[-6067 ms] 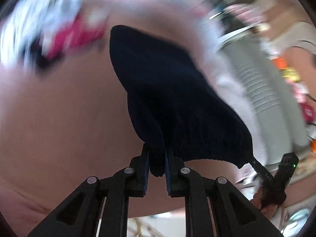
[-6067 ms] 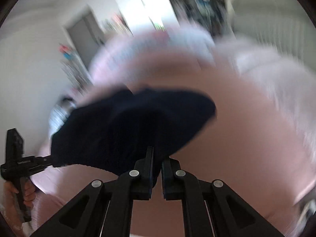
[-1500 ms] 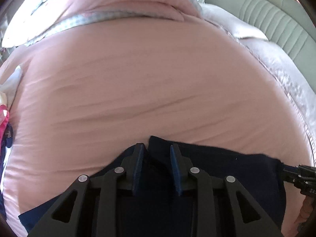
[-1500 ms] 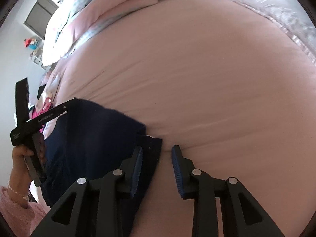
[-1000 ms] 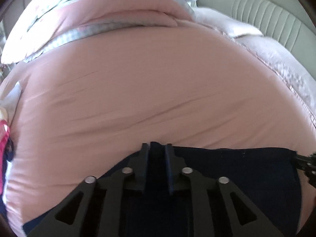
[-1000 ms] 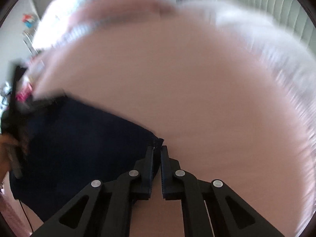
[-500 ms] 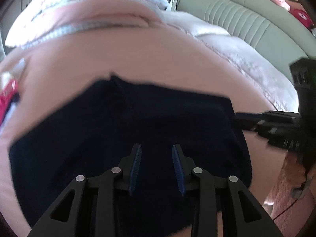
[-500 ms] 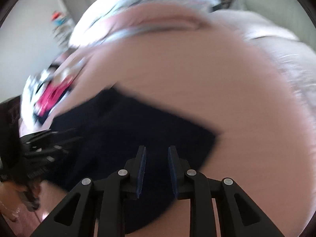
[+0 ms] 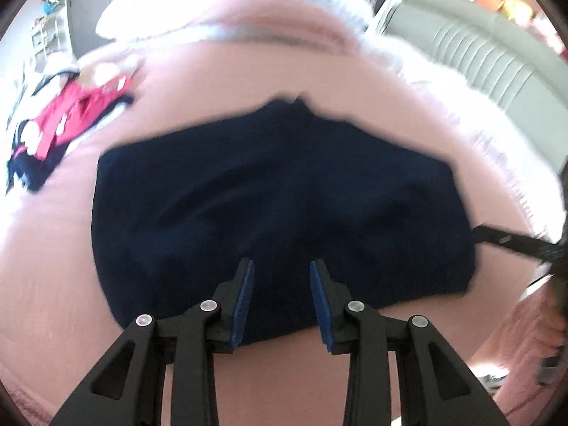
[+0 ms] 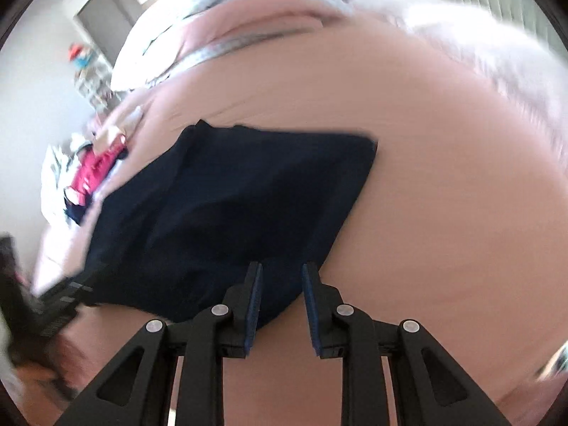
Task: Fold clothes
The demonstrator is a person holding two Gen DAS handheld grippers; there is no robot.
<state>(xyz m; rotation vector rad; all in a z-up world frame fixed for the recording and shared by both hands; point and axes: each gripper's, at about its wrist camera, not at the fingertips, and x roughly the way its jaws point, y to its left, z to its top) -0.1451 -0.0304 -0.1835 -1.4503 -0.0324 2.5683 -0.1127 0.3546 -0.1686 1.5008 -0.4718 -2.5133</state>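
A dark navy garment (image 9: 280,195) lies folded and flat on the pink bedspread (image 9: 248,81). It also shows in the right wrist view (image 10: 230,213). My left gripper (image 9: 281,277) is open and empty above the garment's near edge. My right gripper (image 10: 281,280) is open and empty above the garment's near right corner. The right gripper's fingers (image 9: 511,243) show at the garment's right side in the left wrist view. The left gripper's body (image 10: 60,301) shows blurred at the lower left in the right wrist view.
A pile of red, white and dark clothes (image 9: 53,124) lies at the bed's left side, also in the right wrist view (image 10: 85,174). Pillows (image 9: 230,10) lie at the head. A grey ribbed headboard (image 9: 497,60) stands at the right.
Both grippers carried the garment's near edge forward over itself, opened and let go. They have since drawn back and up; the folded garment lies farther from both cameras.
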